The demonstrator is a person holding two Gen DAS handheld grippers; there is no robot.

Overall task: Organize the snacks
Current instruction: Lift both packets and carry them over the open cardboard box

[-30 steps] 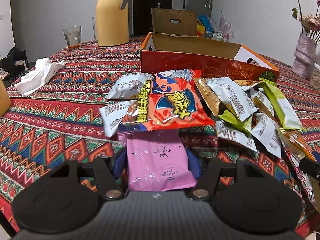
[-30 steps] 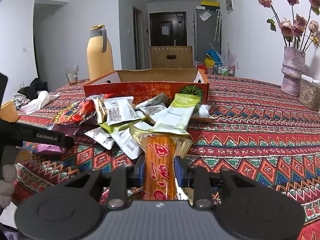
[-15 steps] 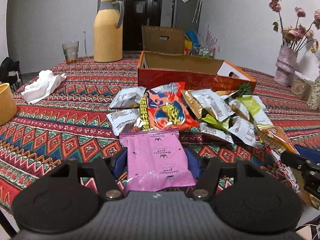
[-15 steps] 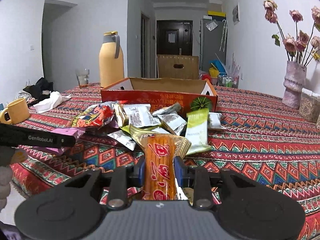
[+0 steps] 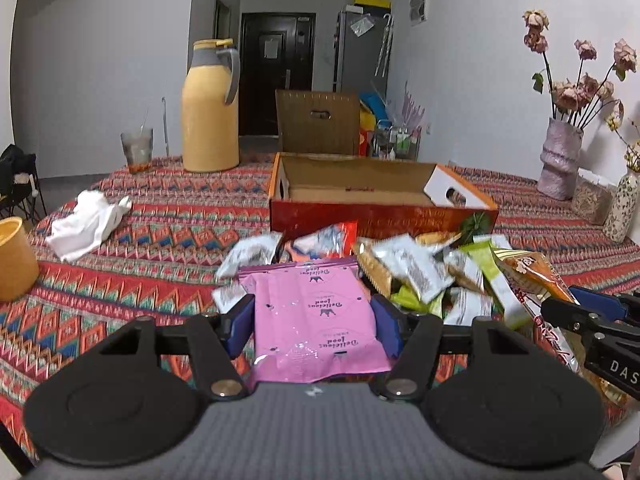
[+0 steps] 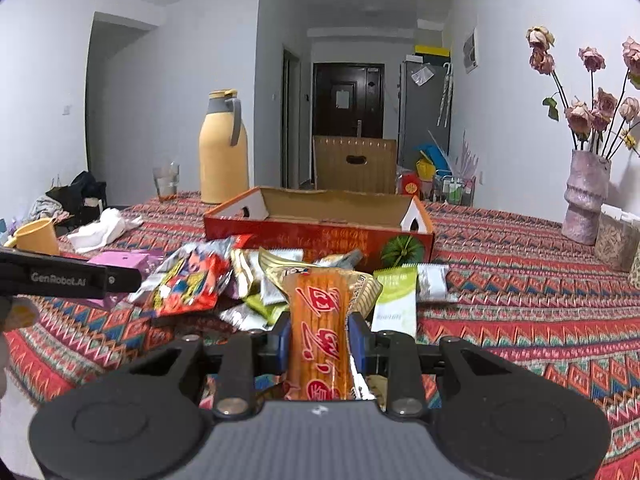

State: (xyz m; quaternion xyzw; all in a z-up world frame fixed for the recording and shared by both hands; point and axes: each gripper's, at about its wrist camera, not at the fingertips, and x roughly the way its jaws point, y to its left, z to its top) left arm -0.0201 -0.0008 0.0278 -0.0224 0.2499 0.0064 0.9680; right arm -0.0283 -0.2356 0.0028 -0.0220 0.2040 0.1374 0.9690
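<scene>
My left gripper (image 5: 314, 322) is shut on a pink snack packet (image 5: 316, 316) and holds it above the near edge of the table. My right gripper (image 6: 320, 338) is shut on a long orange snack packet (image 6: 320, 332), also lifted; that packet shows at the right in the left wrist view (image 5: 532, 276). A pile of loose snack packets (image 5: 404, 268) lies on the patterned cloth in front of an open, empty red cardboard box (image 5: 376, 196). The box (image 6: 320, 220) and the pile (image 6: 224, 280) also show in the right wrist view.
A yellow thermos jug (image 5: 210, 108) and a drinking glass (image 5: 137, 150) stand at the back left. A white crumpled cloth (image 5: 86, 222) and a yellow cup (image 5: 14, 258) are at the left. Flower vases (image 5: 560, 160) stand at the right.
Both grippers have risen and drawn back from the pile with their packets held. The box interior now shows from above.
</scene>
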